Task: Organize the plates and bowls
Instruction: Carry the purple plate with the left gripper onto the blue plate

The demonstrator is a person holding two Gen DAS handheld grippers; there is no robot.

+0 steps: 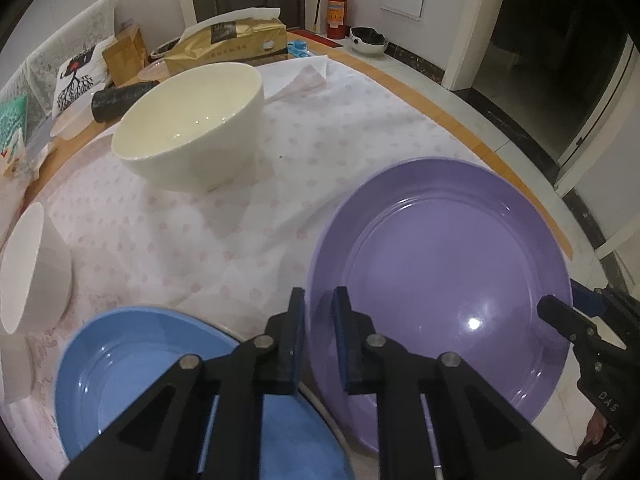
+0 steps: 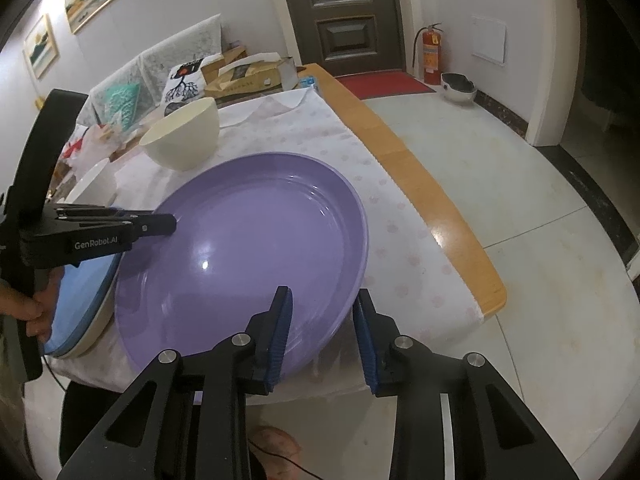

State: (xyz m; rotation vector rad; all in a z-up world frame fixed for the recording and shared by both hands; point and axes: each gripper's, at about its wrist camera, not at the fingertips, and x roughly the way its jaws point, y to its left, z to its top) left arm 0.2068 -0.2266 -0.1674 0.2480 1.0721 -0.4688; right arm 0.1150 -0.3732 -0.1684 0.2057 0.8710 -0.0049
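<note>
The purple plate (image 2: 248,248) and blue plate (image 1: 132,364) are looking glossy, glazed ceramic throwing glare. The cream bowl (image 1: 192,128) is shining smooth too. A matt, wrinkly cloth (image 1: 224,236) is covering the surface, with bare wood (image 2: 420,200) showing along its edge.

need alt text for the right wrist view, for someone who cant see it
A large purple plate lies on a table with a spotted white cloth, its near rim between the open right claw, while the left claw reaches over its far-left rim. A blue plate sits stacked at left, a cream bowl behind.
</note>
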